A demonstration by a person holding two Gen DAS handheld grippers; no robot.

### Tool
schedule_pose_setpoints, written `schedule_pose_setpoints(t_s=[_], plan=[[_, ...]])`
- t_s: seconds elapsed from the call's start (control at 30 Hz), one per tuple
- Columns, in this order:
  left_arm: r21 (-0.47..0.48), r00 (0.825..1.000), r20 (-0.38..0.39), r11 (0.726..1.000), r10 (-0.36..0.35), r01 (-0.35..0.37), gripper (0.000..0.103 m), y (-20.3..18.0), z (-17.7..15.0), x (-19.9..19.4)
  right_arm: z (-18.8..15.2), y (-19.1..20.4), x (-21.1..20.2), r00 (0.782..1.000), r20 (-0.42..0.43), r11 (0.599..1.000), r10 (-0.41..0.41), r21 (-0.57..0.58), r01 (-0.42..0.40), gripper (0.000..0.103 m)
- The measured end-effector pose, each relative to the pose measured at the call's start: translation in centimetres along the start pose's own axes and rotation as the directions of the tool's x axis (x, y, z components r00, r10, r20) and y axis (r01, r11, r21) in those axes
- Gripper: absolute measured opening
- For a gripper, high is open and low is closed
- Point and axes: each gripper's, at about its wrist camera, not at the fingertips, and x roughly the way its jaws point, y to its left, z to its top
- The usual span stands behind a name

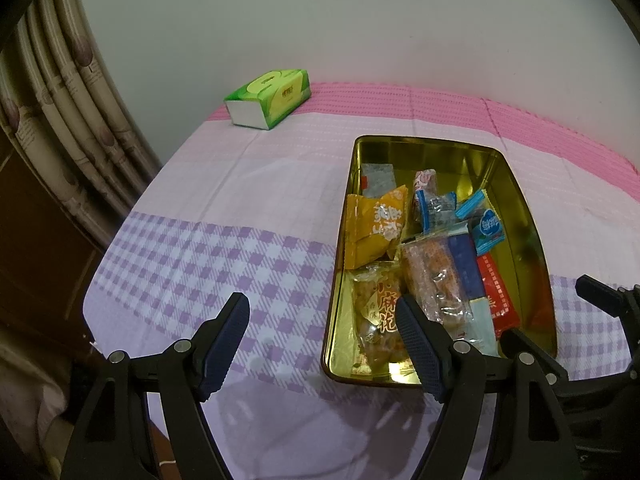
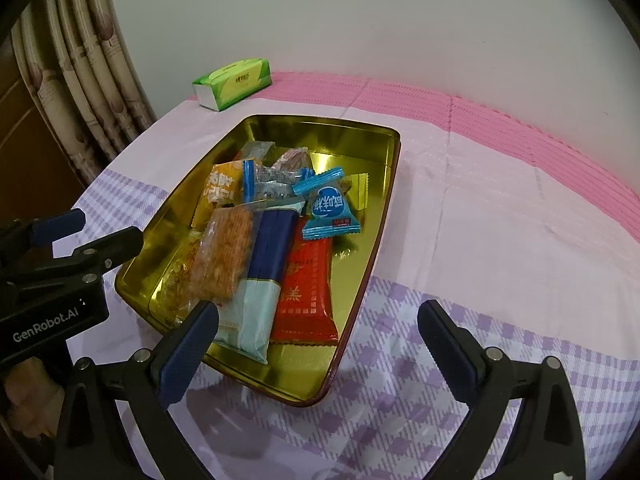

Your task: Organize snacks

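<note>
Left gripper (image 1: 320, 344): jaws apart, nothing between them; one finger above the tin's near-left corner.
Right gripper (image 2: 320, 344): jaws spread, empty, straddling the tin's near-right corner.
Tin (image 2: 376, 216): gold, open, just ahead of both grippers on the checked cloth (image 2: 500, 240).
Snacks: all lie inside the tin; red packet (image 2: 306, 292) and blue-and-teal bar (image 2: 260, 280) nearest, orange packet (image 1: 374, 228) farther.
Tissue pack (image 1: 269, 98): green, far left, well beyond the tin, by the wall.

Checked cloth-covered table (image 1: 248, 184); gold tin (image 1: 520, 216); green tissue pack (image 1: 267, 98) apart.
</note>
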Motion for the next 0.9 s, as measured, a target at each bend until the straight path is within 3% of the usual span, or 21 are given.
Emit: schedule_pose_setpoints(t_s=[0.9], plan=[[-0.003,1.0,0.013,1.0,0.008,-0.008,0.076,0.1,-0.01,0.08,-0.22,0.36,0.1,1.0,-0.005,1.0,0.005,-0.008,-0.005,0.099]])
